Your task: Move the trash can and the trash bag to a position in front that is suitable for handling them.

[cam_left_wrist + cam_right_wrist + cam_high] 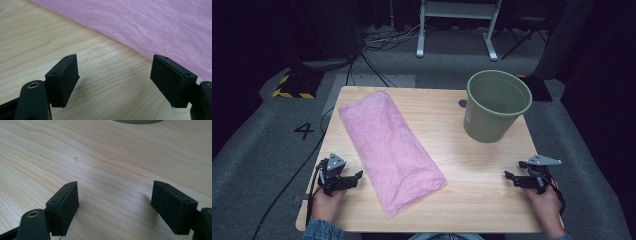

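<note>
Dim workroom with grey carpet around a pale wooden surface

The grey carpet floor bears a black numeral 4 at 9 o'clock. A yellow-and-black striped base sits at 10 o'clock, black cables run across the floor from 11 o'clock, and the white legs of a frame stand at 12 o'clock. The far room lies in darkness.

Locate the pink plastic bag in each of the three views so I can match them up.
High view: the pink plastic bag lies flat and slantwise on the left half of the table, right of the left gripper.
Left gripper view: it runs across the top and right, beyond the open jaws.
Right gripper view: not in it; the green bucket sits at the top edge.
Shared landmark: the light wood tabletop.
</note>
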A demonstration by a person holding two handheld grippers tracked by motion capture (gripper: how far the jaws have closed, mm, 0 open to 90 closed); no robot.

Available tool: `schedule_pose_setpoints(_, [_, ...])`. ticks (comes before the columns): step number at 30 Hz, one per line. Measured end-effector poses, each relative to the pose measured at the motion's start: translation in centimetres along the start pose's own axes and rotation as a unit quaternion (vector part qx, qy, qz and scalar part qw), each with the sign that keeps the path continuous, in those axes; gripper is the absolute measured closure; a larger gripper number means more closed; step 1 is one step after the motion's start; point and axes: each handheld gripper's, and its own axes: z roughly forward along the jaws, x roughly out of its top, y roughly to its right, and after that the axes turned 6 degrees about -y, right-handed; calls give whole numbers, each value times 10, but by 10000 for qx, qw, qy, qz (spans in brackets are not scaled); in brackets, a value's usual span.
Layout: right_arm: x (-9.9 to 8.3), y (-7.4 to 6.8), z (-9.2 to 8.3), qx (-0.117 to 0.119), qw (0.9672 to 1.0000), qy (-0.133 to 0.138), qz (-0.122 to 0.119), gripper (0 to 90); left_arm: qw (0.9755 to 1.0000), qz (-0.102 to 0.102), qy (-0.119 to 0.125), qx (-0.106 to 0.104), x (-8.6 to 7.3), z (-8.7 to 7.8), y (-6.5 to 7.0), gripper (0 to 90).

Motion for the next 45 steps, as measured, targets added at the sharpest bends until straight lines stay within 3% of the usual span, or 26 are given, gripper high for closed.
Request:
schedule_pose_setpoints(4, [1,-1,-3,116,9998,-12,-152,422,9999,120,63,22,4,-4,4,269])
schedule_pose_setpoints(6, [4,-2,-4,204,9995,-123,-189,467,9998,187,90,-9,7,-5,6,267])
schedule_pose_setpoints(9, [8,-3,-8,353,9991,-168,-164,519,9996,98,183,-197,10,-8,11,265])
schedule_pose_setpoints(13, [21,-6,-22,412,9990,30,-157,501,9982,-135,310,-499,14,-14,14,253])
schedule_pose_setpoints(14, [29,-5,-32,447,9987,213,-109,486,9972,-142,369,-629,15,-18,15,279])
schedule_pose_setpoints(18, [42,-5,-47,536,9975,449,-79,484,9967,-81,406,-702,16,-24,19,286])
schedule_pose_setpoints(20, [49,-5,-54,527,9968,587,-108,485,9972,68,291,-680,17,-25,22,307])
schedule_pose_setpoints(22, [62,-9,-57,528,9968,510,-307,484,9981,221,179,-550,16,-27,28,314])
schedule_pose_setpoints(28, [87,-12,-71,600,9947,676,-494,476,9981,169,220,-552,15,-31,31,327])
schedule_pose_setpoints(30, [107,-13,-81,600,9936,760,-590,468,9980,128,246,-564,15,-32,31,338])
schedule_pose_setpoints(33, [120,-14,-86,604,9925,861,-619,466,9977,20,226,-635,14,-32,31,344])
schedule_pose_setpoints(34, [130,-15,-90,492,9921,927,-683,466,9977,23,212,-648,14,-32,31,345])
schedule_pose_setpoints(37, [139,-17,-92,440,9917,950,-744,465,9980,85,171,-606,13,-31,32,344])
schedule_pose_setpoints(40, [151,-20,-92,423,9911,972,-808,466,9977,65,284,-607,13,-32,33,303])
schedule_pose_setpoints(41, [158,-21,-90,437,9907,1000,-808,463,9977,52,330,-588,13,-33,34,267])
schedule_pose_setpoints(45, [172,-24,-85,504,9897,1101,-757,442,9978,114,316,-575,14,-32,38,272])
